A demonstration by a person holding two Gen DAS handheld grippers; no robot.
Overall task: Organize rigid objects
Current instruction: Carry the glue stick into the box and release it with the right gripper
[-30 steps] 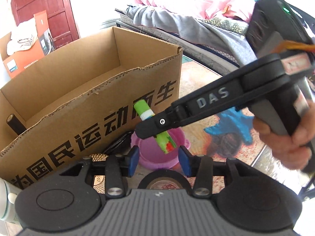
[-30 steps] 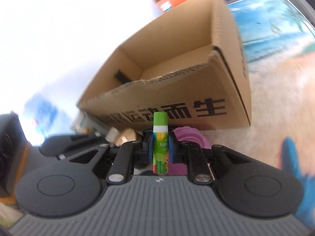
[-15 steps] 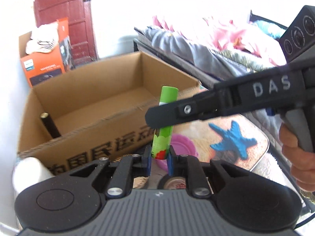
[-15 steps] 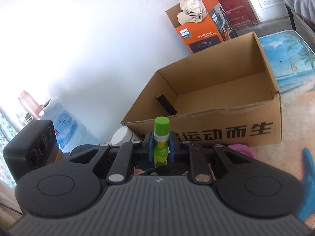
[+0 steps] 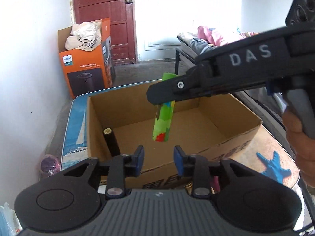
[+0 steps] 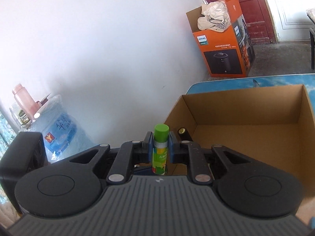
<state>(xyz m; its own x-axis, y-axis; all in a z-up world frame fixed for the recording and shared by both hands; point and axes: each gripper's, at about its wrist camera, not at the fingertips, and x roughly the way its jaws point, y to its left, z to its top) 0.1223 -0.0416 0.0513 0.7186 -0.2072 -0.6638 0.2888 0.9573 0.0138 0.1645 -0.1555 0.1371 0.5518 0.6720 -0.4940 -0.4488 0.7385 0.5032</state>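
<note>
My right gripper [image 6: 161,145] is shut on a green glue stick [image 6: 160,157], held upright by its upper part. In the left wrist view the right gripper [image 5: 161,98] reaches in from the right, and the glue stick [image 5: 163,123] hangs above the open cardboard box [image 5: 137,102]. My left gripper [image 5: 158,157] sits just below and in front of the stick. Its jaws are opening, with nothing between them. A black cylinder [image 5: 111,141] leans in the box's left corner, and the right wrist view shows this black cylinder [image 6: 183,132] beside the box [image 6: 246,108].
The box stands on a table with a beach print [image 5: 75,127]. An orange appliance carton [image 5: 86,72] with cloth on top stands by the red door [image 5: 104,9]. A water jug [image 6: 59,127] is by the white wall. A person's hand [image 5: 299,143] holds the right gripper.
Both grippers have risen. The left jaws closed around the stick's lower end, then opened and came off it. The stick went from in front of the box to above its opening.
</note>
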